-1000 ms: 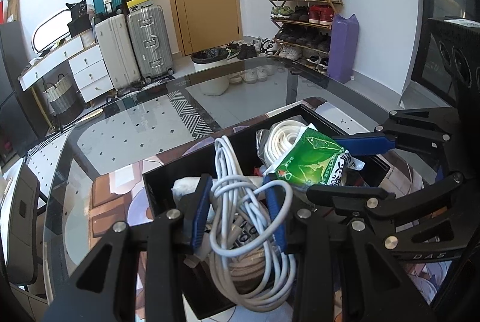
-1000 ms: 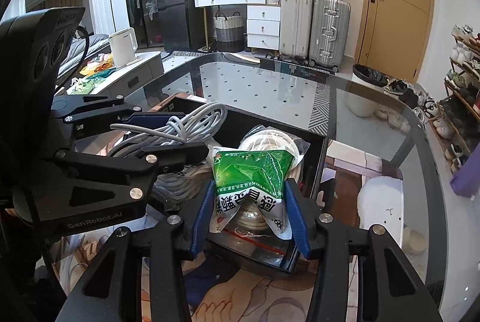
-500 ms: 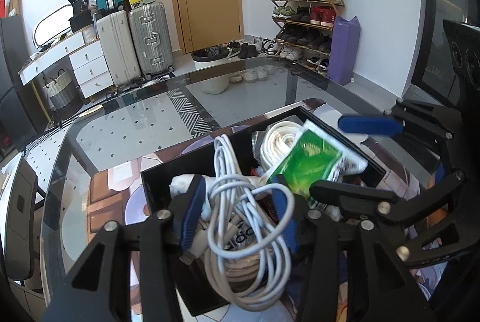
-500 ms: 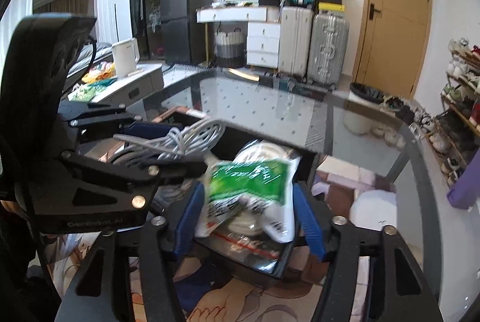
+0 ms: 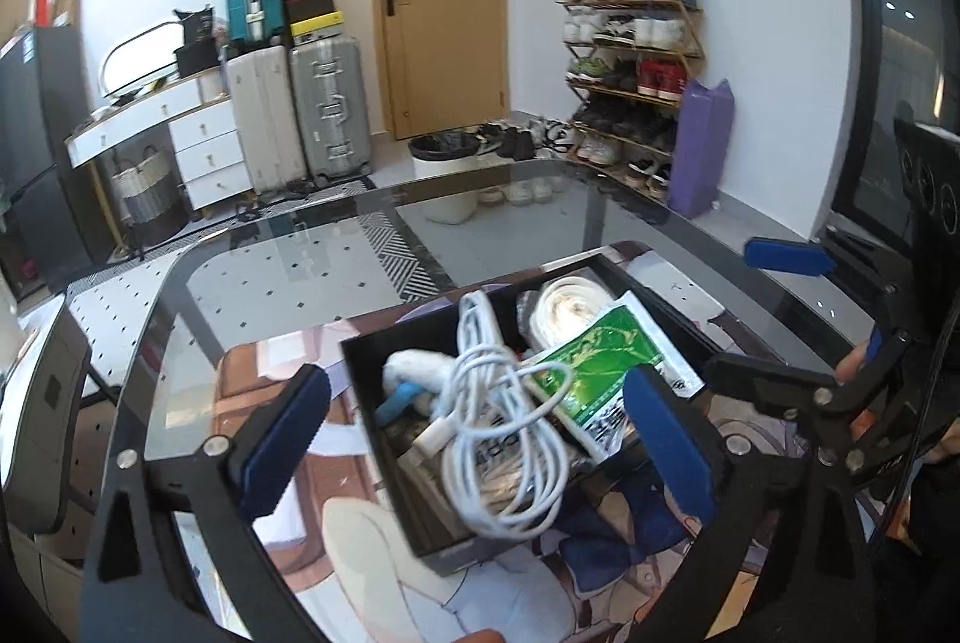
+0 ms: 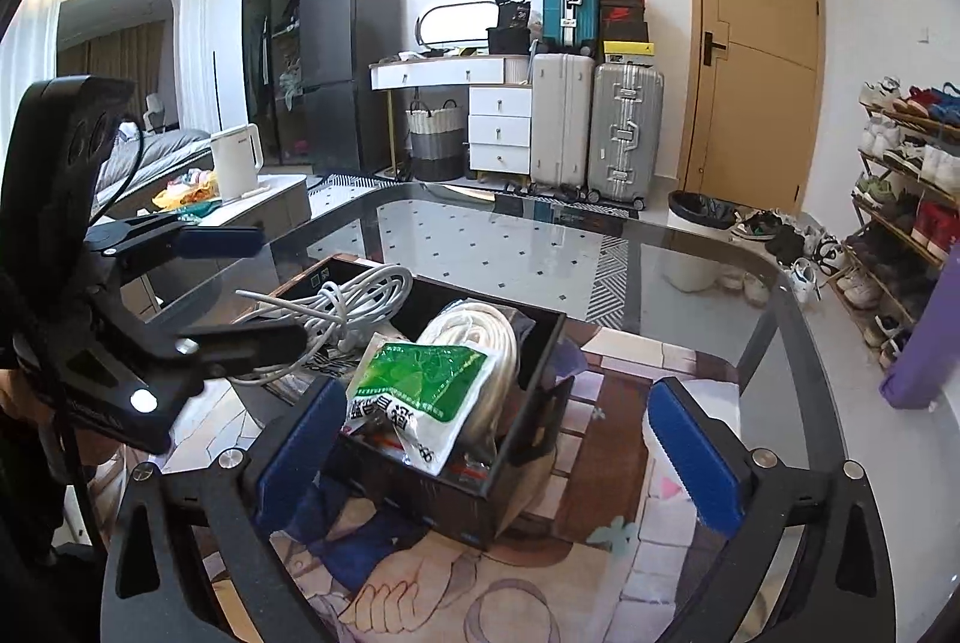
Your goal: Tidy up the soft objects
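Observation:
A black open box [image 5: 360,373] [image 6: 540,379] sits on an illustrated mat on the glass table. In it lie a coiled white cable [image 5: 498,421] [image 6: 342,307], a green and white packet [image 5: 606,373] [image 6: 420,391], a white rope coil [image 5: 564,307] [image 6: 486,337] and a white soft bundle [image 5: 414,367]. My left gripper [image 5: 480,451] is open and empty, raised above the box over the cable. My right gripper [image 6: 504,445] is open and empty, just in front of the packet. Each gripper shows in the other's view.
The illustrated mat [image 6: 600,511] covers the near part of the glass table [image 5: 336,271]. Beyond the table stand suitcases [image 6: 600,127], a white drawer unit [image 6: 498,127], a bin [image 5: 444,163] and a shoe rack [image 5: 636,67]. A kettle [image 6: 237,160] stands at the left.
Both grippers have opened and pulled back and up. The left let go of the white cable and the right let go of the green packet; both now lie in the box.

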A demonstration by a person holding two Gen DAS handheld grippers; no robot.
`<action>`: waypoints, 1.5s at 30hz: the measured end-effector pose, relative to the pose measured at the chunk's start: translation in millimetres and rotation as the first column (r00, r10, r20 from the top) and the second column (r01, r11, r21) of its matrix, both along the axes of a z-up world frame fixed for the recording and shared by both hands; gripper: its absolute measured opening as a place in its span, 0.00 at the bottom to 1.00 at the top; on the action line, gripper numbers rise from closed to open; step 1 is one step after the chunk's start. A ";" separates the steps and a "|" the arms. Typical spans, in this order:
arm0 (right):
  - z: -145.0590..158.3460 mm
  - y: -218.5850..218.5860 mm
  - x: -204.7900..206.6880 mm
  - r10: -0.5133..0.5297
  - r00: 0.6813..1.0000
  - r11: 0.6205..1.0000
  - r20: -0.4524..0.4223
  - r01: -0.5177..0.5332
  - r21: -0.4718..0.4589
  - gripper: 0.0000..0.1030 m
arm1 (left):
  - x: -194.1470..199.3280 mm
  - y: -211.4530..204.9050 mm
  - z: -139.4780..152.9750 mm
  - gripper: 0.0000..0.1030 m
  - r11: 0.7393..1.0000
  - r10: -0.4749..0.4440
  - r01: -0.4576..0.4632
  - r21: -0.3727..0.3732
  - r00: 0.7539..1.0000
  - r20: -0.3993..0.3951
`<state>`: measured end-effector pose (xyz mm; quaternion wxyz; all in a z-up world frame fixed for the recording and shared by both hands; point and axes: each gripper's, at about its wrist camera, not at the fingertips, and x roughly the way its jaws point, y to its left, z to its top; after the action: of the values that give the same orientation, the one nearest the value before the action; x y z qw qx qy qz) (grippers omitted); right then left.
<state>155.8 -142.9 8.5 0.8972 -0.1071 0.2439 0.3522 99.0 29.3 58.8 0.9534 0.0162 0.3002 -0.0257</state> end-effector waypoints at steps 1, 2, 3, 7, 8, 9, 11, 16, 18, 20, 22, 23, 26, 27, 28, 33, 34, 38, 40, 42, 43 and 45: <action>-0.1 -2.1 -0.9 0.001 1.000 1.000 -0.001 -0.001 0.008 0.99 | -2.4 2.7 -0.5 0.98 1.000 0.013 -0.013 -0.005 1.000 0.005; -0.3 -4.4 -3.6 0.006 1.000 1.000 -0.001 -0.006 0.019 0.99 | -6.4 5.0 -1.2 1.00 1.000 0.024 -0.024 -0.015 1.000 0.014; -0.5 -5.5 -5.5 0.009 1.000 1.000 0.000 -0.009 0.024 0.99 | -9.1 5.9 -2.5 1.00 0.999 0.032 -0.032 -0.021 0.999 0.018; -1.4 -10.3 -13.3 0.015 1.000 0.999 0.013 -0.015 0.049 0.99 | -17.4 8.5 -9.2 1.00 0.997 0.072 -0.071 -0.029 0.997 0.019; -1.3 -10.4 -14.7 0.018 1.000 0.998 0.016 -0.019 0.056 0.99 | -19.5 8.3 -10.9 1.00 0.997 0.077 -0.077 -0.031 0.997 0.020; -1.7 -11.7 -17.7 0.024 1.000 0.998 0.020 -0.025 0.066 0.99 | -22.3 7.8 -13.0 1.00 0.996 0.085 -0.084 -0.032 0.996 0.023; -2.3 -13.2 -23.2 0.033 0.999 0.997 0.026 -0.035 0.075 0.99 | -24.0 6.9 -15.0 1.00 0.995 0.095 -0.094 -0.032 0.995 0.029; -2.3 -13.1 -31.4 0.034 0.998 0.995 0.054 -0.039 0.087 0.99 | -27.1 5.1 -19.1 1.00 0.993 0.115 -0.113 -0.039 0.992 0.051; -2.5 -14.0 -31.5 0.034 0.998 0.994 0.058 -0.040 0.099 0.99 | -27.8 4.5 -20.3 1.00 0.992 0.122 -0.120 -0.040 0.991 0.063; -3.8 -15.4 -32.5 0.033 0.997 0.993 0.067 -0.040 0.108 0.99 | -28.3 4.2 -21.8 1.00 0.992 0.123 -0.120 -0.043 0.990 0.069; -4.2 -15.5 -32.1 0.031 0.997 0.993 0.069 -0.038 0.109 0.99 | -28.5 3.2 -23.0 1.00 0.992 0.126 -0.123 -0.042 0.989 0.076; -4.8 -16.2 -32.0 0.030 0.997 0.993 0.071 -0.037 0.112 0.99 | -28.2 3.0 -23.7 1.00 0.992 0.126 -0.123 -0.040 0.989 0.079; -6.3 -15.9 -31.2 0.030 0.997 0.992 0.067 -0.038 0.122 0.99 | -29.6 1.9 -25.8 1.00 0.990 0.138 -0.136 -0.035 0.986 0.096; -6.2 -15.9 -30.6 0.029 0.997 0.992 0.067 -0.037 0.124 0.99 | -30.1 2.5 -26.4 1.00 0.989 0.147 -0.144 -0.036 0.984 0.102; -6.3 -17.0 -29.9 0.029 0.997 0.991 0.068 -0.037 0.128 0.99 | -30.4 3.4 -26.9 1.00 0.988 0.151 -0.148 -0.036 0.983 0.106; -8.3 -17.4 -29.3 0.030 0.997 0.991 0.072 -0.039 0.130 0.99 | -28.7 9.7 -30.1 1.00 0.985 0.166 -0.161 -0.056 0.980 0.112; -8.7 -17.8 -28.8 0.031 0.997 0.991 0.071 -0.040 0.128 0.99 | -28.2 10.2 -30.6 1.00 0.985 0.169 -0.163 -0.058 0.979 0.111; -10.6 -19.3 -29.8 0.035 0.997 0.990 0.076 -0.045 0.134 0.99 | -27.5 9.9 -33.8 1.00 0.985 0.169 -0.164 -0.047 0.978 0.121; -12.8 -19.7 -29.6 0.037 0.996 0.990 0.078 -0.047 0.136 0.99 | -27.4 8.4 -35.1 1.00 0.986 0.168 -0.164 -0.036 0.978 0.127; -13.9 -20.8 -29.9 0.036 0.996 0.989 0.080 -0.047 0.138 0.99 | -26.9 6.9 -37.3 1.00 0.986 0.167 -0.164 -0.028 0.978 0.127; -14.7 -21.1 -29.9 0.036 0.996 0.989 0.083 -0.047 0.140 0.99 | -26.3 6.0 -38.2 1.00 0.986 0.166 -0.164 -0.026 0.978 0.124; -15.1 -21.5 -30.4 0.032 0.996 0.989 0.089 -0.045 0.140 0.99 | -25.7 5.8 -38.0 1.00 0.987 0.162 -0.160 -0.028 0.979 0.125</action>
<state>125.4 -164.4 -6.6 0.9053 -0.0628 0.1772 0.3809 73.3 35.1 20.9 0.9696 -0.0150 0.2392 0.0498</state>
